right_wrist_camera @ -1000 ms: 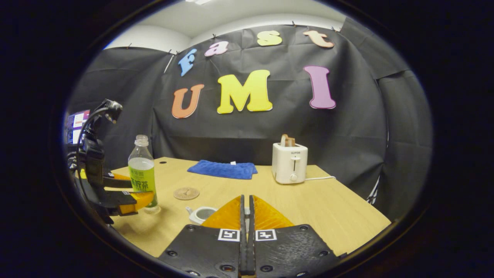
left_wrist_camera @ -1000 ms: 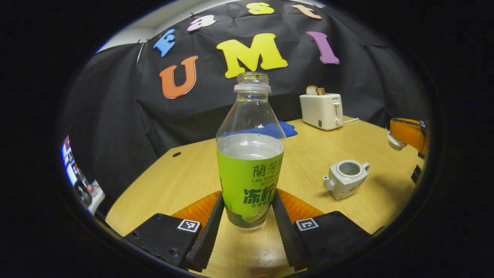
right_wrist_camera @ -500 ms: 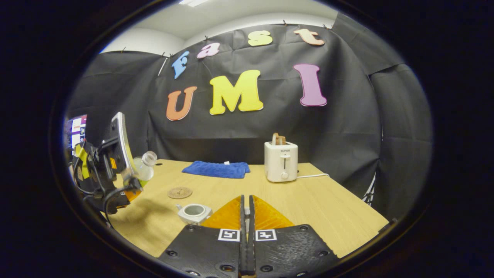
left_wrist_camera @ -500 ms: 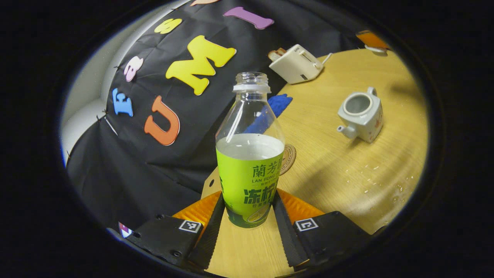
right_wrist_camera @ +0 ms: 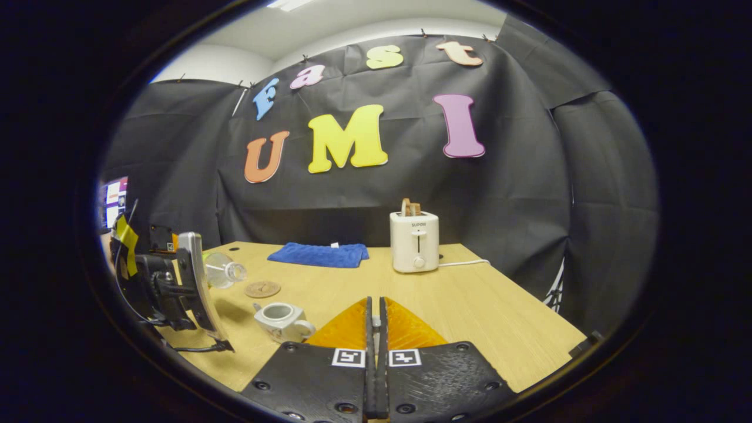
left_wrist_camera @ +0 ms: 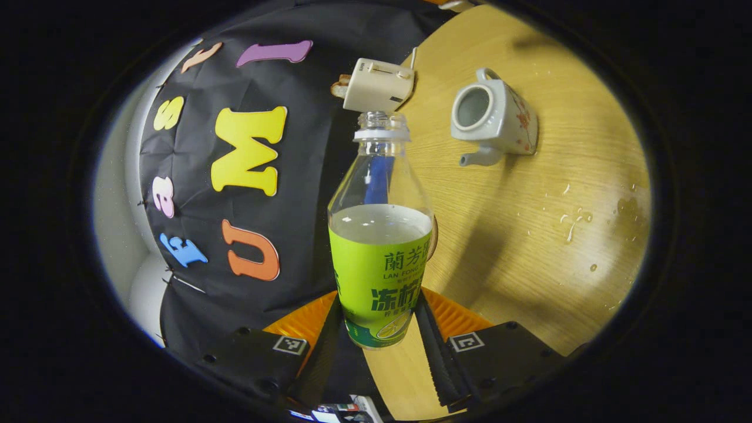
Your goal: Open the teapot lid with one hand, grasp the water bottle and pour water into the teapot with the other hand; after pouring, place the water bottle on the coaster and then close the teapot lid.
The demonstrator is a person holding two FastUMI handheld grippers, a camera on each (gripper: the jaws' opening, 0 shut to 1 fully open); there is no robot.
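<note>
Since the earlier frame, our left gripper (left_wrist_camera: 379, 329) has tilted the clamped water bottle (left_wrist_camera: 380, 247) near horizontal. Open teapot (left_wrist_camera: 493, 120) sits upper right. Right gripper (right_wrist_camera: 374, 329) is clenched; its contents we cannot tell. Advise aligning the mouth over the opening before tipping further.

I see a white toaster (right_wrist_camera: 414, 241) holding bread slices (right_wrist_camera: 409, 207) at the tabletop's (right_wrist_camera: 470, 311) far edge; a folded blue cloth (right_wrist_camera: 319, 254) lies left of the toaster, water droplets (left_wrist_camera: 573, 214) nearer me.

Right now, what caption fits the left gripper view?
Hand-held gripper tips a bottle toward the open teapot.
</note>
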